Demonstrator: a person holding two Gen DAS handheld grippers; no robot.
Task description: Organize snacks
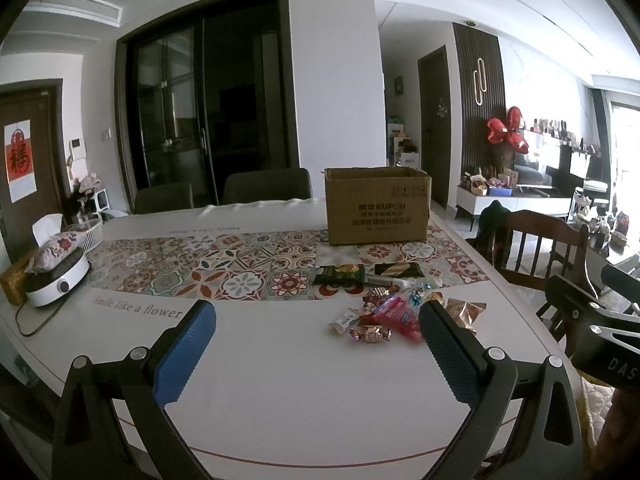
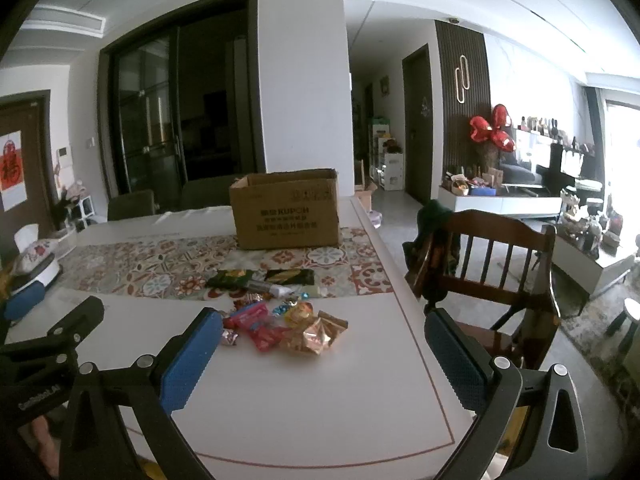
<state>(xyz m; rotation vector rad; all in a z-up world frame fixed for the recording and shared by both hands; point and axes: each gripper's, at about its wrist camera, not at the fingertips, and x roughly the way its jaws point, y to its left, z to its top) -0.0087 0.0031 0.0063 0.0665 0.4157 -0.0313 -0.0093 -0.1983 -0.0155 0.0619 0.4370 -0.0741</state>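
Observation:
A pile of small wrapped snacks (image 1: 394, 314) lies on the white table (image 1: 280, 380), with two dark packets (image 1: 340, 274) behind it on the patterned runner. An open cardboard box (image 1: 378, 210) stands farther back. My left gripper (image 1: 318, 322) is open and empty, above the table short of the pile. In the right wrist view the snack pile (image 2: 280, 324) lies ahead, with a gold packet (image 2: 320, 334) at its right, and the box (image 2: 286, 212) stands behind. My right gripper (image 2: 322, 334) is open and empty, short of the pile.
A white appliance (image 1: 56, 280) with a floral tissue pouch and a white basket (image 1: 90, 234) sit at the table's left. A wooden chair (image 2: 492, 276) stands at the table's right edge. Two dark chairs (image 1: 264, 186) stand behind the table.

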